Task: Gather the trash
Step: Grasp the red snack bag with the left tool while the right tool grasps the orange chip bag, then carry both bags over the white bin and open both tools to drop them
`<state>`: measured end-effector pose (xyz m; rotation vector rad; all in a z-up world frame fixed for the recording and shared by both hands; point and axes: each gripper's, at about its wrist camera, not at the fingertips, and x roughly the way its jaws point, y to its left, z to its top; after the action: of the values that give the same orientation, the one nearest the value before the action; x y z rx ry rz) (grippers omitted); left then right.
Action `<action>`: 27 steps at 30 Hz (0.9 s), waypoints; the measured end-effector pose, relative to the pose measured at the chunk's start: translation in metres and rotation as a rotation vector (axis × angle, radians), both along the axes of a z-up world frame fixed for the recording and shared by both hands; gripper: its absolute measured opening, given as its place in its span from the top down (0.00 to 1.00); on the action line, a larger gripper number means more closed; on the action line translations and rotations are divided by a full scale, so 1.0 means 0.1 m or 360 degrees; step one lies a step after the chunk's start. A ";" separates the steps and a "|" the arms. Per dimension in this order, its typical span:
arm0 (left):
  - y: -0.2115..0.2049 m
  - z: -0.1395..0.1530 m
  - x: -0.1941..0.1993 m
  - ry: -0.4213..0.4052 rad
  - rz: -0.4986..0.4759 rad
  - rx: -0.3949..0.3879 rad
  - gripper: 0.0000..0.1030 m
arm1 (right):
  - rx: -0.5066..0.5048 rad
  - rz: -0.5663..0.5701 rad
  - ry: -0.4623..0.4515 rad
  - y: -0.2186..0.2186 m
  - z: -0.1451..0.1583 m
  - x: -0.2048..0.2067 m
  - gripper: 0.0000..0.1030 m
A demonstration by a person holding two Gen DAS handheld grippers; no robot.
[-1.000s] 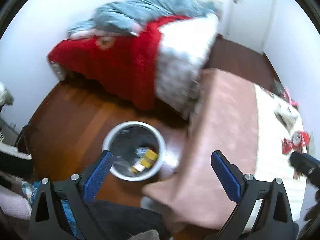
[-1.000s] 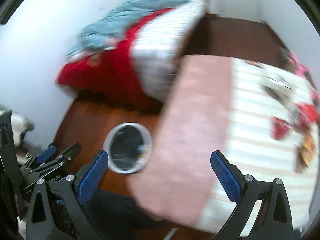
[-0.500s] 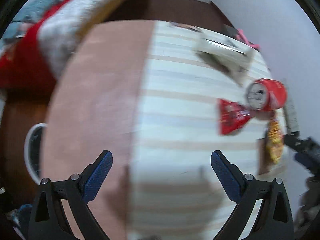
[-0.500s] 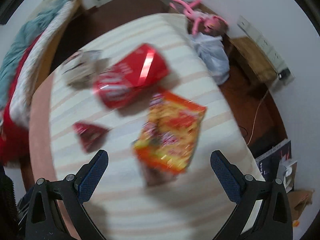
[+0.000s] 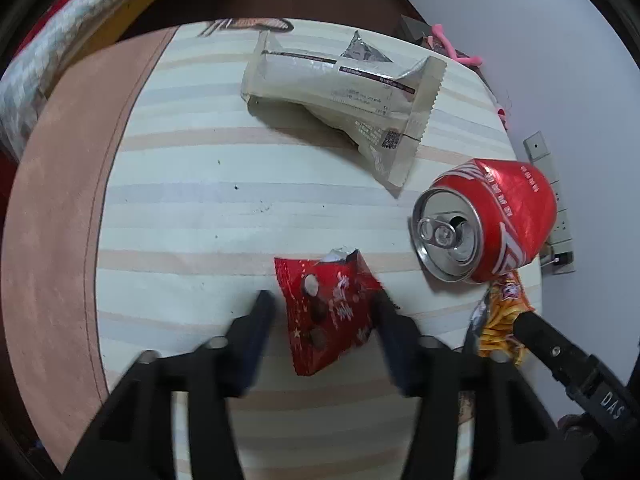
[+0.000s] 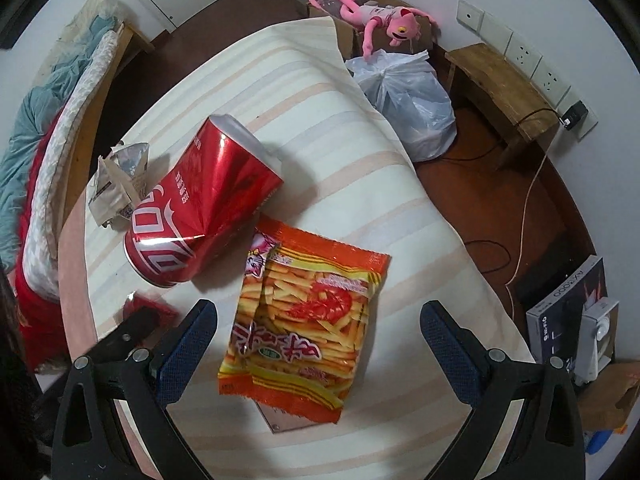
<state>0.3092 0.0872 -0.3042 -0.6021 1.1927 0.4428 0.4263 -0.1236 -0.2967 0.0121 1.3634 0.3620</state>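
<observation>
A small red snack wrapper (image 5: 330,312) lies on the striped tablecloth (image 5: 224,208). My left gripper (image 5: 324,308) straddles it, its blurred fingers close on both sides, partly closed. A red soda can (image 5: 484,220) lies on its side to the right, also in the right wrist view (image 6: 200,208). A white wrapper (image 5: 340,92) lies further back. An orange fries packet (image 6: 304,316) lies flat between the open fingers of my right gripper (image 6: 318,344).
The cloth-covered table has a pink border (image 5: 52,200). A white plastic bag (image 6: 408,100), a pink plush toy (image 6: 376,12) and a wooden stool (image 6: 504,96) stand on the floor beyond the table. A bed (image 6: 48,140) is at the left.
Both grippers swung from the floor bin over to the table. The left one came down around the red wrapper and narrowed. The right one settled over the fries packet.
</observation>
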 end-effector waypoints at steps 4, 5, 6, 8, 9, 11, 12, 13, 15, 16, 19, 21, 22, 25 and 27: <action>-0.02 0.05 -0.13 0.0007 -0.0025 0.0122 0.65 | -0.0022 0.0023 -0.0008 0.10 -0.07 -0.01 0.05; -0.03 0.06 -0.17 0.0014 -0.0029 0.0154 0.65 | -0.0027 0.0035 -0.0008 0.13 -0.10 -0.02 0.09; -0.02 0.06 -0.22 0.0021 -0.0030 0.0180 0.65 | -0.0034 0.0042 -0.0008 0.14 -0.11 -0.03 0.12; -0.02 0.07 -0.33 0.0033 -0.0030 0.0234 0.65 | -0.0091 0.0075 -0.0055 0.20 -0.12 -0.08 0.19; -0.01 0.07 -0.39 0.0038 -0.0029 0.0252 0.65 | -0.0117 0.0097 -0.0084 0.22 -0.11 -0.11 0.24; 0.02 0.07 -0.51 0.0045 -0.0024 0.0278 0.65 | -0.0154 0.0139 -0.0131 0.24 -0.09 -0.17 0.41; 0.02 0.07 -0.57 0.0047 -0.0017 0.0286 0.65 | -0.0159 0.0166 -0.0142 0.24 -0.08 -0.21 0.44; 0.02 0.06 -0.57 0.0050 -0.0013 0.0288 0.65 | -0.0167 0.0197 -0.0150 0.24 -0.07 -0.25 0.47; 0.03 0.06 -0.66 0.0048 -0.0004 0.0285 0.65 | -0.0198 0.0274 -0.0179 0.25 -0.07 -0.35 0.51; 0.03 0.07 -0.69 0.0046 -0.0002 0.0283 0.65 | -0.0209 0.0311 -0.0188 0.25 -0.07 -0.42 0.52; 0.01 0.06 -0.77 0.0041 -0.0011 0.0285 0.65 | -0.0241 0.0405 -0.0204 0.25 -0.08 -0.60 0.52; 0.00 0.03 -0.77 0.0036 -0.0017 0.0281 0.65 | -0.0247 0.0427 -0.0212 0.25 -0.08 -0.66 0.51; 0.00 0.02 -0.74 0.0036 -0.0017 0.0280 0.65 | -0.0248 0.0425 -0.0219 0.24 -0.08 -0.68 0.50; 0.04 0.02 -0.71 0.0033 -0.0017 0.0265 0.65 | -0.0247 0.0416 -0.0209 0.25 -0.09 -0.69 0.45; 0.04 0.04 -0.71 0.0022 -0.0016 0.0265 0.65 | -0.0260 0.0419 -0.0218 0.26 -0.09 -0.70 0.45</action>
<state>0.2381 0.0907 -0.3000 -0.4499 1.1584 0.5330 0.3562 -0.0974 -0.3055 -0.3249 1.2574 0.4617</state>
